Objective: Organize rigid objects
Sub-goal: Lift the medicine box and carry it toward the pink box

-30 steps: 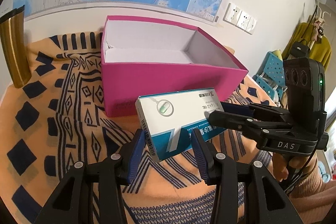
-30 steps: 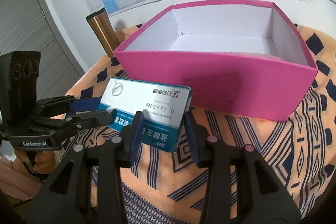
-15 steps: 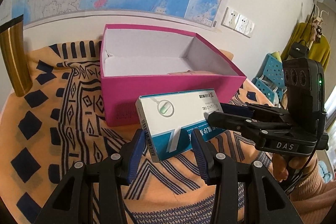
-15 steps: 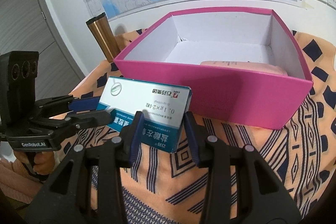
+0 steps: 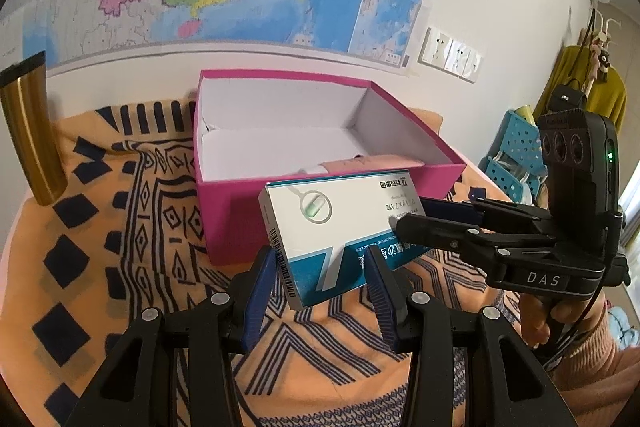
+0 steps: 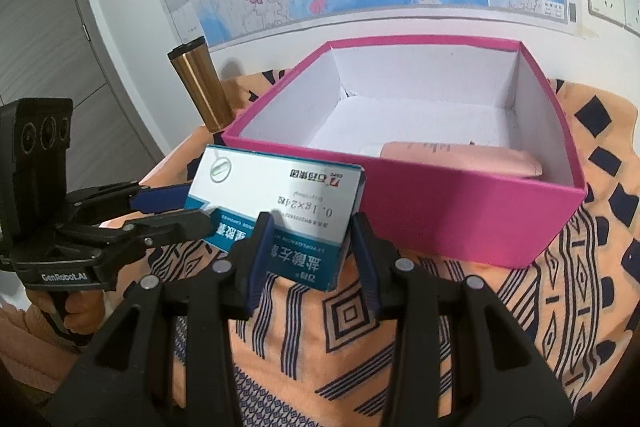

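A white and teal medicine box is held in the air between both grippers, in front of the open pink box. My left gripper is shut on its near end. My right gripper is shut on its other end; in the left wrist view it reaches in from the right. The medicine box also shows in the right wrist view, below the pink box's front wall. A pale pink flat packet lies inside the pink box at its front.
A gold tumbler stands at the far left of the patterned orange cloth; it also shows in the right wrist view. A wall with a map is right behind the pink box. Blue baskets stand at the right.
Both grippers have risen with the medicine box. The view now looks down into the pink box, and the pink packet inside has come into sight.
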Demonstrator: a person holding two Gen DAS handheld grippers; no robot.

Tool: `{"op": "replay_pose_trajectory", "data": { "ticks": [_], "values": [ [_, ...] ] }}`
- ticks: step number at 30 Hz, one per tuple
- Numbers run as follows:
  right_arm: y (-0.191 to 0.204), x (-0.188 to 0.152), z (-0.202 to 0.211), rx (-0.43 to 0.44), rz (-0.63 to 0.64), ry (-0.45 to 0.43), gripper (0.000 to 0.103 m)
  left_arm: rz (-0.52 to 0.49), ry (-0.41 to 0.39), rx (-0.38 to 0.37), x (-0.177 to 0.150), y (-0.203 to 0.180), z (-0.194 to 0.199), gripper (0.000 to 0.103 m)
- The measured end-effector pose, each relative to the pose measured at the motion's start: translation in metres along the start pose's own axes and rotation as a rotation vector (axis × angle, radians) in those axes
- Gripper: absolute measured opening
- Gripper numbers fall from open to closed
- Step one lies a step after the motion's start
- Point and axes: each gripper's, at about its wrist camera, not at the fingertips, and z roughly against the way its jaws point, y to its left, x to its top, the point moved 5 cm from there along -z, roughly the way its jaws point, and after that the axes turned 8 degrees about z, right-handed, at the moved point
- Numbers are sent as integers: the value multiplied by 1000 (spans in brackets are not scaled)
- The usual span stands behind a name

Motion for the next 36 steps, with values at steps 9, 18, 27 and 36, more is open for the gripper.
{"op": "replay_pose_trajectory", "data": {
  "ticks": [9, 18, 27, 36],
  "values": [
    [1, 12, 2, -11, 23, -17, 43, -15, -29, 12, 8, 1, 1, 49],
    [-1, 18, 2, -17, 31, -24, 43, -24, -40, 13, 15, 1, 2, 49],
    [-5, 28, 3, -26, 33, -43, 43, -32, -50, 14, 24, 0, 0, 49],
    [-10, 35, 2, -25, 23, -50, 43, -41, -57, 18, 30, 0, -2, 49]
  ]
}}
